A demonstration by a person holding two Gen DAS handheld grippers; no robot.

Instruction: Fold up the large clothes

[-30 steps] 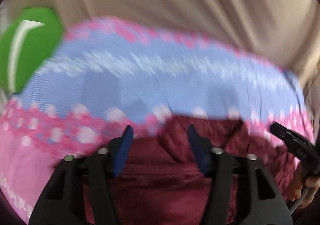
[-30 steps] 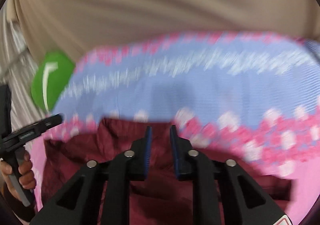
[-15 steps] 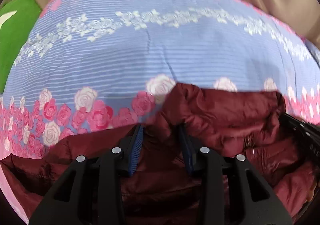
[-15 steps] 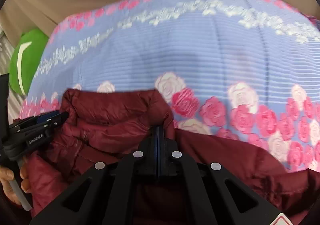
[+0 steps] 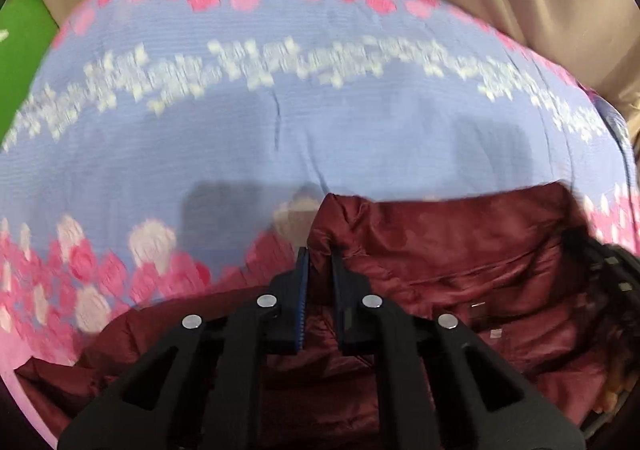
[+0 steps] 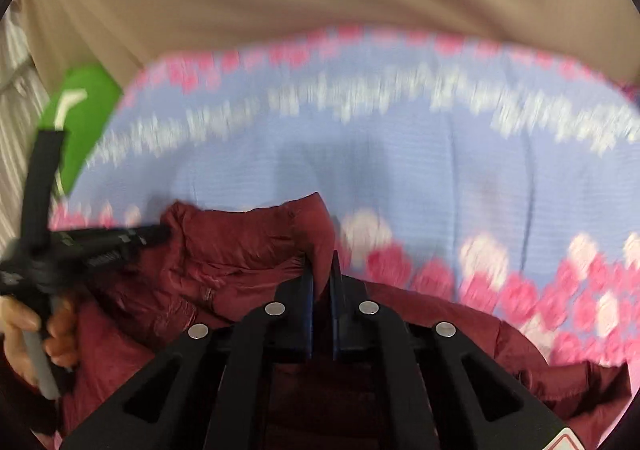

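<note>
Floral bedspread (image 5: 280,153) under puffy maroon jacket (image 5: 460,250)

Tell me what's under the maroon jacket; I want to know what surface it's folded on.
A floral sheet, blue with pink roses, spreads out beyond the jacket. Both the left gripper and the right gripper pinch the jacket's collar. What lies directly beneath the jacket is covered.

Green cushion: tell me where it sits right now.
The green cushion lies at the far left edge of the floral bedspread in both wrist views, beyond the maroon jacket, against the beige curtain.
</note>
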